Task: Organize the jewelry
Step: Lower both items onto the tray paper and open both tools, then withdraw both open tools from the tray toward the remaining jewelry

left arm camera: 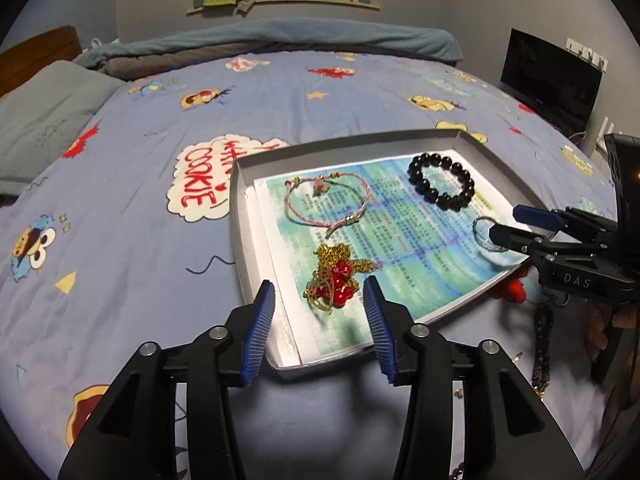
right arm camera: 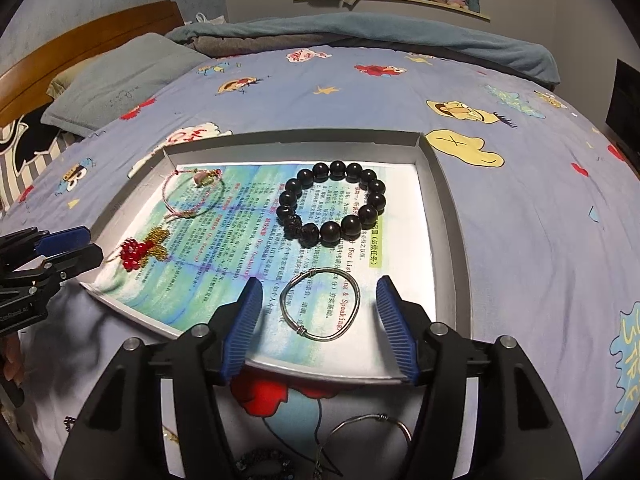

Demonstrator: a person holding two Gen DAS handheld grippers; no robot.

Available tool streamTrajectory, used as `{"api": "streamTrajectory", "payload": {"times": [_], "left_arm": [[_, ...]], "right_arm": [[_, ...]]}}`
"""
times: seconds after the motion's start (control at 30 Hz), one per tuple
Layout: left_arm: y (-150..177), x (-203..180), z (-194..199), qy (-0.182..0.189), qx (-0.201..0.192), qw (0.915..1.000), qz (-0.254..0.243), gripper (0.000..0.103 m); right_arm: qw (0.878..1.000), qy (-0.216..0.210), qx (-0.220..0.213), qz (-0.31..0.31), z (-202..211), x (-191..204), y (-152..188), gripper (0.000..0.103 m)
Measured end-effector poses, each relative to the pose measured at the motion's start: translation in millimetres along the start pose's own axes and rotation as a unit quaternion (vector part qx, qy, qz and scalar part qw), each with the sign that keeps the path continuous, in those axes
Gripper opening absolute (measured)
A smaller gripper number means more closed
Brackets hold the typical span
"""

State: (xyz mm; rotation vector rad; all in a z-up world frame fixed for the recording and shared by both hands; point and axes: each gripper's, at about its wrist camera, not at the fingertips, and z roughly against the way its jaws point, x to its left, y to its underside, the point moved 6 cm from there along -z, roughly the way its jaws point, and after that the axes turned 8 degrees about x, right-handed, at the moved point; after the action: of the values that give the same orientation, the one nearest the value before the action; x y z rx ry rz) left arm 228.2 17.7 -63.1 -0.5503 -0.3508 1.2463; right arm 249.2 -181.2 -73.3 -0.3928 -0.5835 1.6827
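Observation:
A shallow grey tray [left arm camera: 236, 216] [right arm camera: 444, 184] lined with printed paper lies on the bed. In it are a pink cord bracelet [left arm camera: 320, 204] [right arm camera: 192, 192], a black bead bracelet [left arm camera: 440, 184] [right arm camera: 332, 204], a gold chain with red beads [left arm camera: 336, 276] [right arm camera: 140, 250] and a silver wire bangle [right arm camera: 320, 304] [left arm camera: 486, 234]. My left gripper [left arm camera: 320, 304] is open and empty, just in front of the gold and red piece. My right gripper [right arm camera: 318, 312] is open and empty, its fingers either side of the silver bangle.
Outside the tray near me lie another wire bangle [right arm camera: 372, 432], a dark bead bracelet [right arm camera: 260, 462] and a dark braided strand [left arm camera: 544, 344]. A grey pillow [right arm camera: 120, 80], a rolled blanket [left arm camera: 280, 40] and a black monitor [left arm camera: 552, 80] border the cartoon bedsheet.

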Motion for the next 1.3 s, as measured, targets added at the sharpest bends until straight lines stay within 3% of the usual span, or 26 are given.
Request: {"api": "streamTrajectory", "payload": {"times": [0.17,0.3,0.43,0.9,1.3], "left_arm": [[0.6,-3.7,14.0,0.005,-0.019,0.9998,0.003,0.076],[4.1,-8.0,26.8,-0.002,-0.033,0.9994,-0.003,0.082],[7.8,-8.5,43.4,0.006,-0.049,0.9987,0.009,0.091],[45.6,-16.2,100.0,-0.001,-0.086,0.9961,0.022,0.096],[104.6,-26.6,87.2,-0.006,-0.062,0.9978,0.023,0.096]], "right_arm": [[1.0,-0.005,-0.02,-0.002,24.0,-1.2,3.0,0.077],[0.999,-0.006,-0.038,-0.002,46.4,-3.4,7.2,0.093],[0.998,-0.001,-0.057,-0.002,68.9,-5.5,12.5,0.097],[0.993,0.033,-0.111,-0.014,139.5,-23.5,50.2,0.097],[0.994,0.057,-0.093,-0.022,141.0,-36.5,97.5,0.097]]}}
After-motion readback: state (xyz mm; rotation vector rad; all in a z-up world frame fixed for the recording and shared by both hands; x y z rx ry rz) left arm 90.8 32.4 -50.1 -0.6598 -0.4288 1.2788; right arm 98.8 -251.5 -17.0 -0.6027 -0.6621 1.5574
